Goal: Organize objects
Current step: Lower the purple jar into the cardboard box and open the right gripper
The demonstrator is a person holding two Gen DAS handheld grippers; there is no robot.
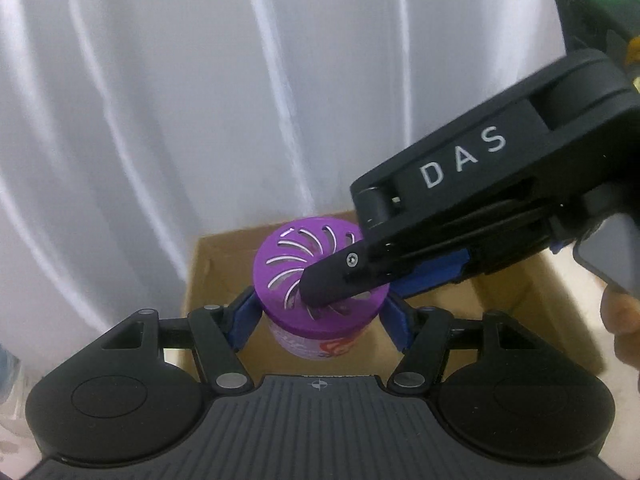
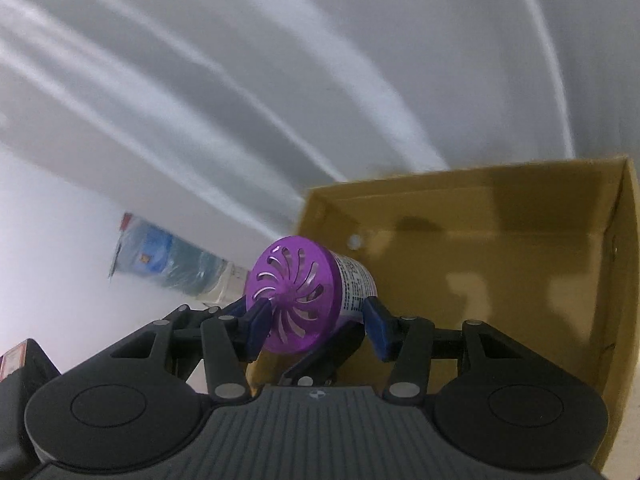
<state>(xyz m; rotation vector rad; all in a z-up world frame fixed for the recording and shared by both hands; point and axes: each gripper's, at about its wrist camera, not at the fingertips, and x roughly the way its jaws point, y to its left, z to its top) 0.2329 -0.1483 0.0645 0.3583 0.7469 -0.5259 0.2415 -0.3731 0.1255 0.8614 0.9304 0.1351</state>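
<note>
- Purple-lidded jar – air-freshener type w/ slotted purple lid – is held up over the open cardboard box, not yet set down inside.
- Both tongs are on it. Left gripper pinches the jar body just under the lid, blue pads pressing either side.
- Right gripper pinches across the jar's length: one pad on the lid face, the other at the bottom end.
- Step in hand, as a judgement: lower the jar into the box. Do it well = keep both grips firm, clear the near box wall, bring it down upright, free one gripper only once the base is seated.
- Risk: a two-handed hold can twist the lid if the hands drift apart.
- Left wrist view only: right tool's black body w/ "DAS" lettering, its finger lying over the lid, a bit of the person's hand, white curtain behind.
- Right wrist view only: box inner walls, small hole in box wall, label print on the jar side, blurred bluish packet lying off to the left.
</note>
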